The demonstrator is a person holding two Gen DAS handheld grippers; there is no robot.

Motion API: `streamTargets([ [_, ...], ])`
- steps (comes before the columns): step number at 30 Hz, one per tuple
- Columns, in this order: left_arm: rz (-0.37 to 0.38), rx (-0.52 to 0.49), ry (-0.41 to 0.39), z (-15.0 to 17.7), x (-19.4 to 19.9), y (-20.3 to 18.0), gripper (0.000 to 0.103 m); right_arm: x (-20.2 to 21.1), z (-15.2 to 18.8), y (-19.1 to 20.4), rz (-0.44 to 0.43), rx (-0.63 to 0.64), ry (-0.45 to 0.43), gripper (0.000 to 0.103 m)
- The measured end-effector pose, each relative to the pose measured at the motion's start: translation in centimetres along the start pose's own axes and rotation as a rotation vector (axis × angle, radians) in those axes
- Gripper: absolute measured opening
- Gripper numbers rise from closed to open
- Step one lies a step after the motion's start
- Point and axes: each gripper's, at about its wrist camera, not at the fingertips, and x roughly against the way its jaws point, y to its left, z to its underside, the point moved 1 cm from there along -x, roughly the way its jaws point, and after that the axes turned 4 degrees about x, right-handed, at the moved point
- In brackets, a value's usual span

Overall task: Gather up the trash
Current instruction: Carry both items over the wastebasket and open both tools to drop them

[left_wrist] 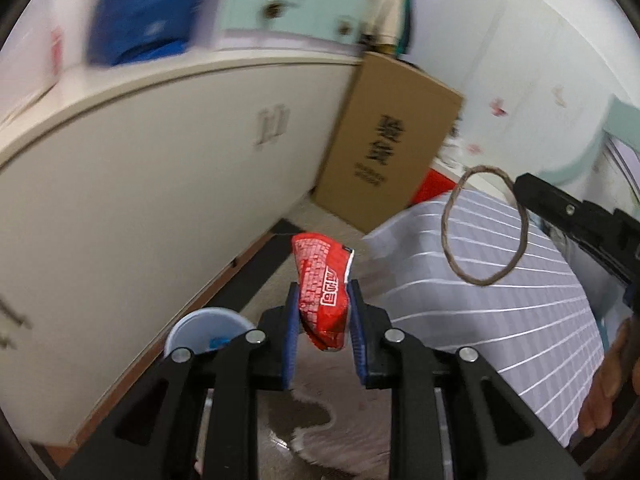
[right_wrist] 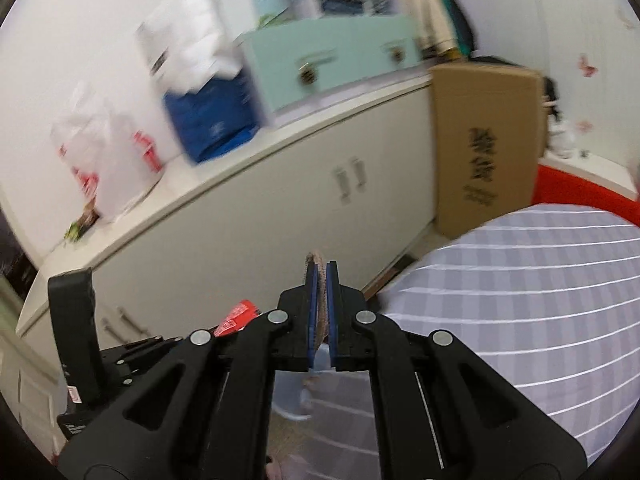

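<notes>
Now the left tool (left_wrist: 323,300) pinches a crinkled red foil wrapper (left_wrist: 322,288), the right tool (right_wrist: 320,276) a thin brown ring (left_wrist: 484,225).

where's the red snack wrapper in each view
Left wrist: the red snack wrapper is at lower centre, pinched between the left tongs.
Right wrist: only a red corner shows at lower left, past the right tongs.
Shared landmark: the cardboard box leaning against the cream cabinet.
</notes>
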Motion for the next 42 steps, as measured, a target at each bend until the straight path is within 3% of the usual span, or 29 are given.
streamTargets([
  [3, -0.085, 0.038, 0.011, 0.8, -0.2, 4.6, 0.022, -3.1, 1.0, 3.5, -0.027, 0.021, 0.055, 0.005],
  [8, -0.135, 0.128, 0.053, 1.8, -1.8, 10.9, 0.022, -8.9, 3.7, 8.7, -0.037, 0.073, 0.154, 0.005],
  [12, -0.159, 0.169, 0.092, 2.3, -4.0, 14.3, 0.022, -13.5, 5.9, 10.6, -0.022, 0.084, 0.217, 0.005],
  [18, -0.187, 0.195, 0.142, 3.3, -6.9, 16.7, 0.022, -17.7, 9.1, 9.8, -0.026, 0.006, 0.213, 0.006],
  [20, -0.184, 0.202, 0.158, 3.8, -7.6, 17.1, 0.022, -18.8, 9.9, 8.9, -0.006, -0.007, 0.227, 0.022],
  [21, -0.184, 0.206, 0.169, 4.0, -8.2, 17.4, 0.022, -19.4, 10.2, 8.7, 0.004, -0.009, 0.24, 0.051],
  [22, -0.185, 0.207, 0.174, 4.1, -8.6, 17.6, 0.022, -19.9, 10.6, 8.2, 0.0, -0.022, 0.25, 0.06],
  [26, -0.177, 0.212, 0.201, 4.9, -10.0, 18.1, 0.023, -21.1, 11.6, 7.5, -0.01, -0.037, 0.274, 0.06],
  [32, -0.168, 0.203, 0.239, 5.6, -11.9, 17.8, 0.023, -20.9, 12.4, 7.2, 0.059, -0.015, 0.283, 0.061],
  [39, -0.153, 0.171, 0.266, 5.0, -13.7, 16.6, 0.023, -19.4, 12.7, 7.2, 0.185, 0.059, 0.231, 0.072],
  [42, -0.155, 0.154, 0.262, 4.4, -13.8, 16.1, 0.023, -18.3, 12.2, 7.1, 0.198, 0.061, 0.186, 0.076],
])
